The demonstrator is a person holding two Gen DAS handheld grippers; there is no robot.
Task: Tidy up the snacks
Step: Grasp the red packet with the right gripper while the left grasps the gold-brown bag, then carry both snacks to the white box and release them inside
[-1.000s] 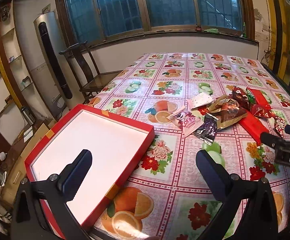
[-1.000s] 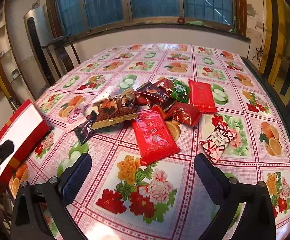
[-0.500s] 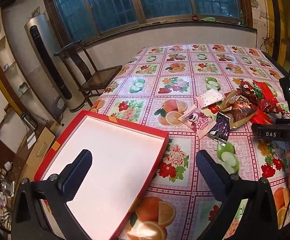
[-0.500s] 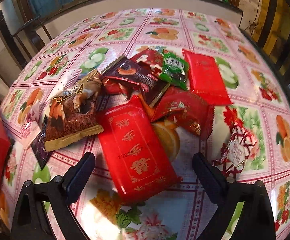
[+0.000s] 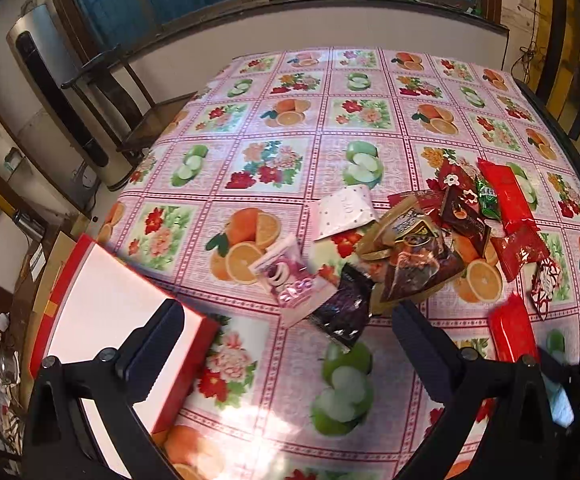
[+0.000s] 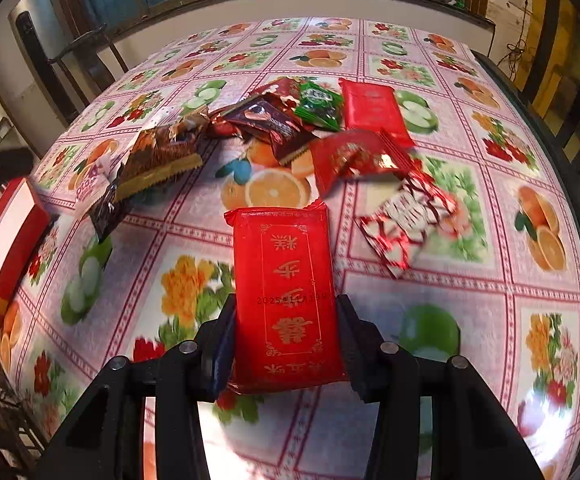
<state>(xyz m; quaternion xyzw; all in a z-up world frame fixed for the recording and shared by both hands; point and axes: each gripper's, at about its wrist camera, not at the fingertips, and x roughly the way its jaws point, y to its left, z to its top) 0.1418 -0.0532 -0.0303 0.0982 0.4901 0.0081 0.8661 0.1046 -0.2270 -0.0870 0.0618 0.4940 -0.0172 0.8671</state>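
My right gripper (image 6: 285, 344) is shut on a red snack packet with gold writing (image 6: 285, 296) and holds it above the table; the packet also shows in the left wrist view (image 5: 512, 330). A pile of snack packets (image 6: 281, 128) lies beyond it, with a red-and-white packet (image 6: 406, 220) to the right. My left gripper (image 5: 290, 344) is open and empty, above the near edge of the table between the red box with a white inside (image 5: 109, 312) and the snack pile (image 5: 414, 256). The box also shows at the left of the right wrist view (image 6: 5, 232).
The table carries a pink fruit-and-flower cloth (image 5: 290, 128). A pink packet (image 5: 294, 284) and a dark purple packet (image 5: 346, 308) lie nearest the box. A wooden chair (image 5: 129, 92) and a tall air conditioner (image 5: 57, 88) stand off the table's left side.
My right gripper has closed on the red packet with gold writing and lifted it back from the pile. My left gripper has swung to the right, toward the snacks, and stays open.
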